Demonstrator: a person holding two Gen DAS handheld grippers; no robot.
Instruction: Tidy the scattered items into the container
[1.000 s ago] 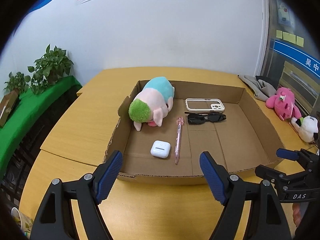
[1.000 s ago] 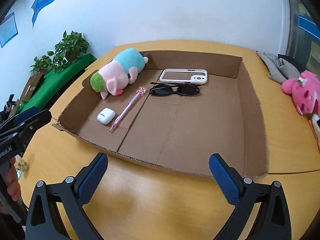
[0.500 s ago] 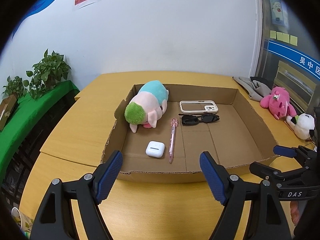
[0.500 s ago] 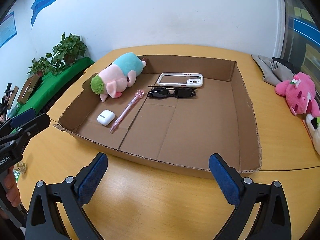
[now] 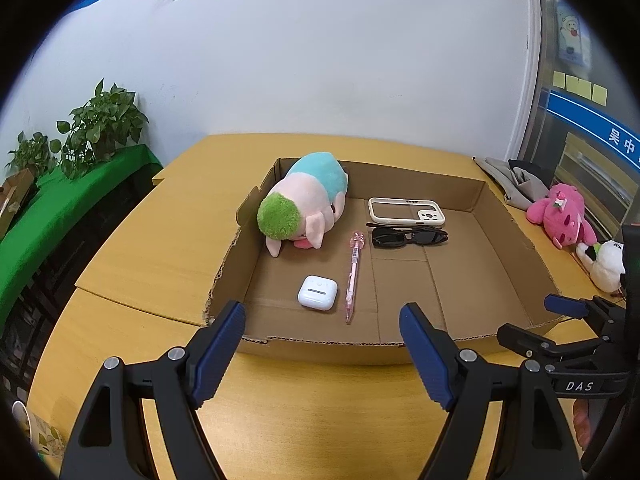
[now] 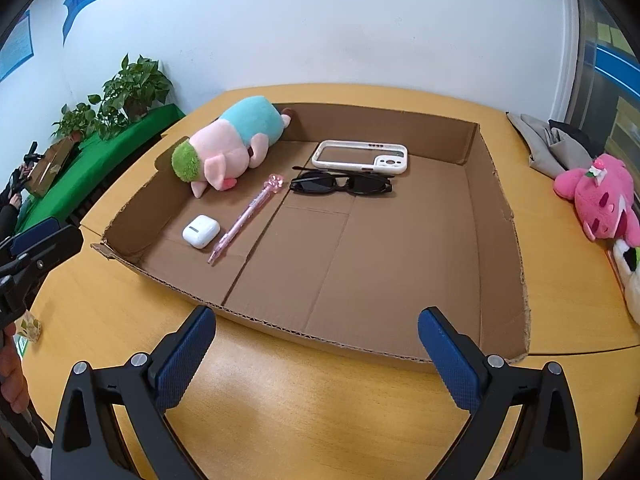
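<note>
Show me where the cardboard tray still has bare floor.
Free: right half of the brown cardboard tray, between black sunglasses, right wall and near rim. Crowded: left side, with plush pig, white earbud case, pink pen.

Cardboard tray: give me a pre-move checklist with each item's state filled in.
1. Left gripper open and holding nothing: ok.
2. Right gripper open and holding nothing: ok.
3. Earbud case, pink pen, sunglasses, phone case and plush pig inside the cardboard tray: ok.
4. Every scattered item in the tray: not ok; the pink plush and white plush lie on the table to its right.
5. Free floor space in the tray's right half: ok.
</note>
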